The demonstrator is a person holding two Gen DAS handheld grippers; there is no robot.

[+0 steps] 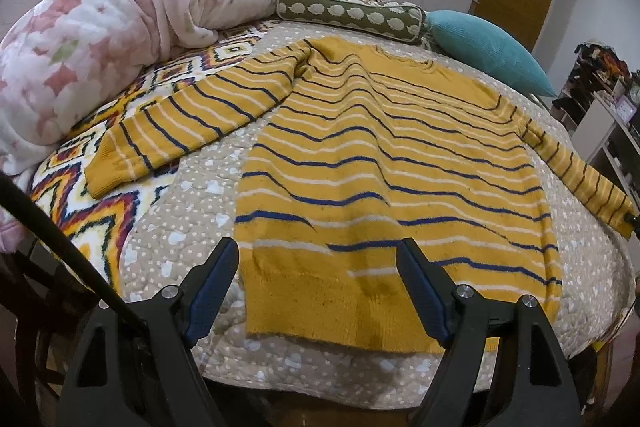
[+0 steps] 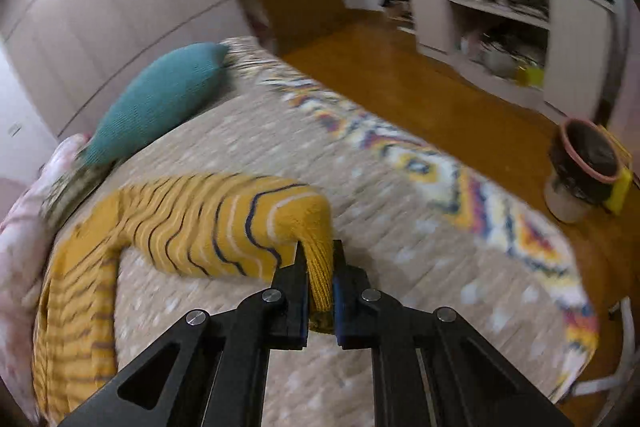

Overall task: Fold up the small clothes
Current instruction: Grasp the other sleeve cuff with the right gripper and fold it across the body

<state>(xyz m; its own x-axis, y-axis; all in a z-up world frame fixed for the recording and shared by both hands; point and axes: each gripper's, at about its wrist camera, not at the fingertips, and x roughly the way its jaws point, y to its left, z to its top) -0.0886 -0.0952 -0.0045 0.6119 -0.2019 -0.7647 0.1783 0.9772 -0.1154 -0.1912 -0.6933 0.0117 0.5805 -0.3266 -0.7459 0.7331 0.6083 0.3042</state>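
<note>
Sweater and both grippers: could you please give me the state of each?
Sweater: spread flat on the bed, unfolded, both sleeves out.
Right sleeve cuff: pinched, lifted off the bedspread.
Right gripper: shut on the cuff.
Left gripper: open, over the hem.

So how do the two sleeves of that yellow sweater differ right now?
The left sleeve lies loose on the bed, untouched; the right sleeve is pinched at its cuff by the right hand-held gripper. The left sleeve rests partly on the zigzag blanket; the right sleeve is stretched toward the bed's edge. Both share the stripes.
</note>
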